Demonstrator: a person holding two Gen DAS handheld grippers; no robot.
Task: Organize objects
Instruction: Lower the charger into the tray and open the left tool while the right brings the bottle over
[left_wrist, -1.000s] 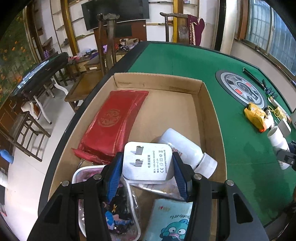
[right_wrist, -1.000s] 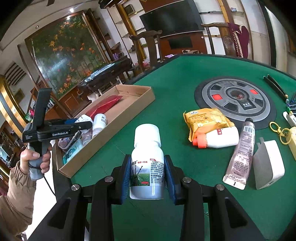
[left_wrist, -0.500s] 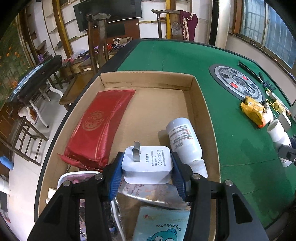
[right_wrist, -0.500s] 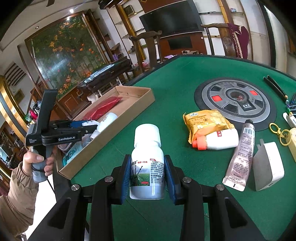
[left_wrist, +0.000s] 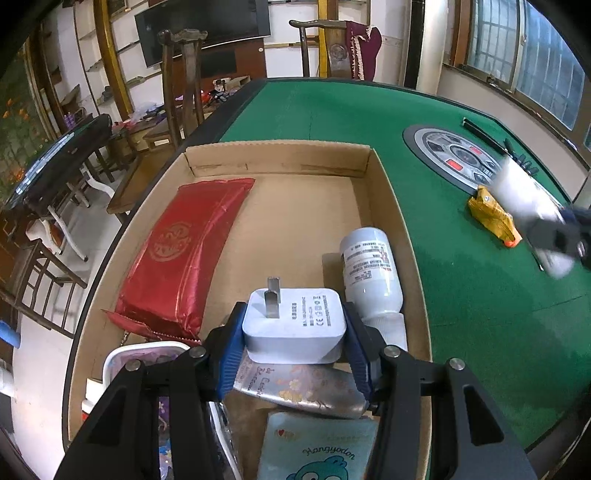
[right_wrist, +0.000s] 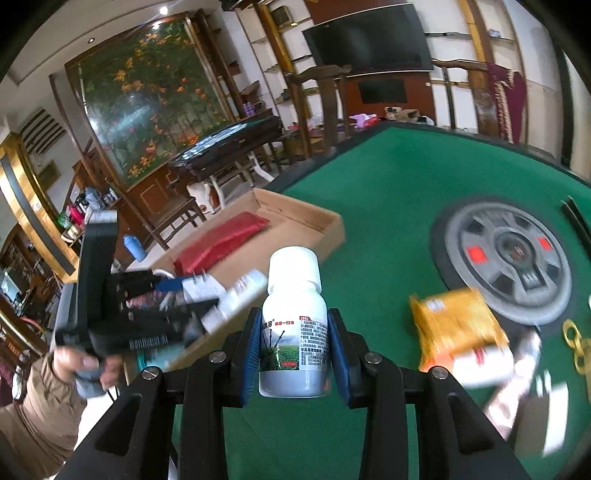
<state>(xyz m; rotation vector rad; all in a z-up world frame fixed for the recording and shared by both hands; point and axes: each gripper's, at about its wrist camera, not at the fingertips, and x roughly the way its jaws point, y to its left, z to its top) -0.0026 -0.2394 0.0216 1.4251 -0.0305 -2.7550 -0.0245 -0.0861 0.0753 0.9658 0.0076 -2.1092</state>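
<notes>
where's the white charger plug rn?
Left wrist view: the white charger plug sits between the left gripper fingers, over the cardboard box, beside the lying white bottle.

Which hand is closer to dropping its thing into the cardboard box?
Probably the left. The left gripper holds the white charger right above the cardboard box; the right gripper's bottle is over green felt.

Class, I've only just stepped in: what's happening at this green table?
A person is tidying loose things into a cardboard box on the green table, with a gripping tool in each hand. The left tool holds a white charger plug over the box, which already has a red packet, a white bottle and other small items in it. The right tool grips a small white bottle with a green label above the table, beside the box. A yellow packet and other items lie on the felt.
</notes>
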